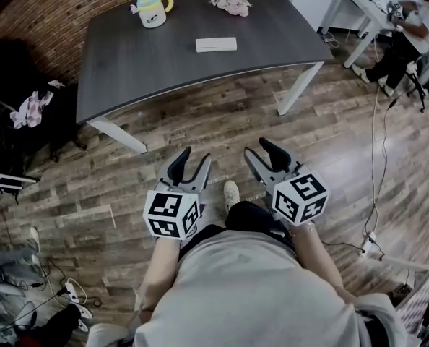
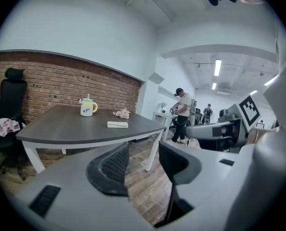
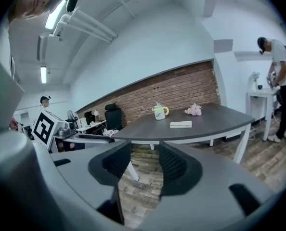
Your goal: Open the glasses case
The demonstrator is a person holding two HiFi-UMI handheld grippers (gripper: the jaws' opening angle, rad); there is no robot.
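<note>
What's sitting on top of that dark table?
A cream lidded cup, a flat white case and a pink bundle. The case is closed, so its contents are hidden.

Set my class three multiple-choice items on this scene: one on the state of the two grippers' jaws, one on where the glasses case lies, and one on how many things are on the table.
1. How do the jaws of the left gripper and the right gripper stand?
A. Both shut
B. Both open and empty
C. Left shut, right open

2. Where is the glasses case relative to the table?
A. Under it
B. Beside it, in the left gripper's jaws
C. On top of it

3. How many things are on the table?
A. Three
B. Two
C. Five

Answers:
1 B: each gripper view shows a gap between the jaws, with only floor in it.
2 C: the white case lies flat on the dark tabletop.
3 A: the cup, the pink bundle and the case.
</note>
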